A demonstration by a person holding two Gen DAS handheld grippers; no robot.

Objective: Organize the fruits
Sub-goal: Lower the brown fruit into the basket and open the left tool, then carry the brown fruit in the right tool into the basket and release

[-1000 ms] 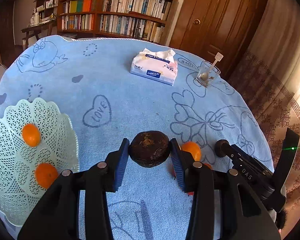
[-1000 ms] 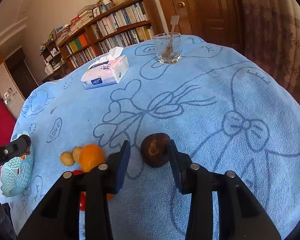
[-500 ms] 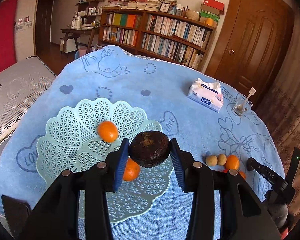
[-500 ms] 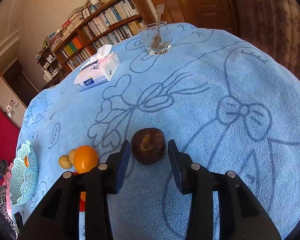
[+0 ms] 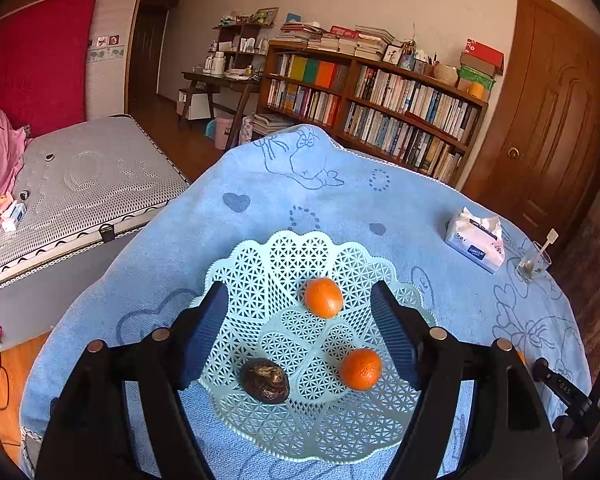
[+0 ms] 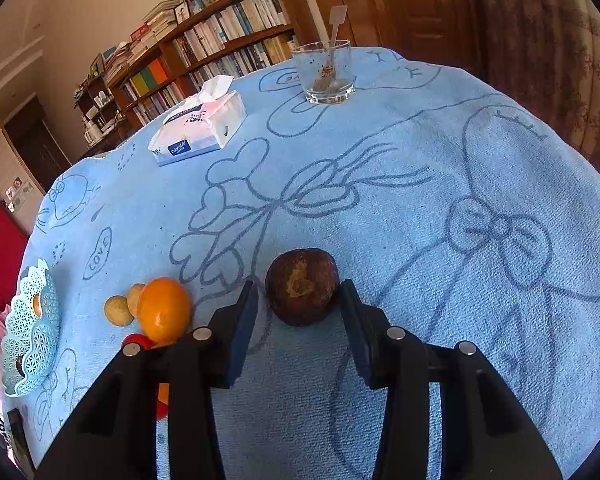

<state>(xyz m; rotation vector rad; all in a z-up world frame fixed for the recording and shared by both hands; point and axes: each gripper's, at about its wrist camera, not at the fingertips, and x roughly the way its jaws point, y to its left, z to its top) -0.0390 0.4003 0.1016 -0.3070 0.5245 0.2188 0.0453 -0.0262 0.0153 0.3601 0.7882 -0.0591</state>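
Observation:
A pale green lattice basket (image 5: pixel 300 256) sits on the blue cloth and holds two oranges (image 5: pixel 323 297) (image 5: pixel 360 369) and a dark brown fruit (image 5: pixel 265 381). My left gripper (image 5: pixel 298 300) hangs open above the basket, its jaws wide apart with nothing between them. In the right wrist view a second dark brown fruit (image 6: pixel 302 286) rests on the cloth between the fingers of my right gripper (image 6: pixel 298 296). Those jaws are open, with a narrow gap on the fruit's left side. An orange (image 6: pixel 164 308), two small tan fruits (image 6: pixel 118 310) and something red (image 6: pixel 138 340) lie to its left.
A tissue pack (image 6: pixel 200 128) and a glass with a spoon (image 6: pixel 326 72) stand at the far side of the table. The basket (image 6: pixel 28 332) is at the table's left edge. A mattress (image 5: pixel 80 184) lies beyond that edge. A bookshelf (image 5: pixel 380 96) and a door stand behind.
My left gripper carried its dark fruit from the table's middle to over the basket, then opened; the fruit now lies in the basket. My right gripper edged closer around the other dark fruit.

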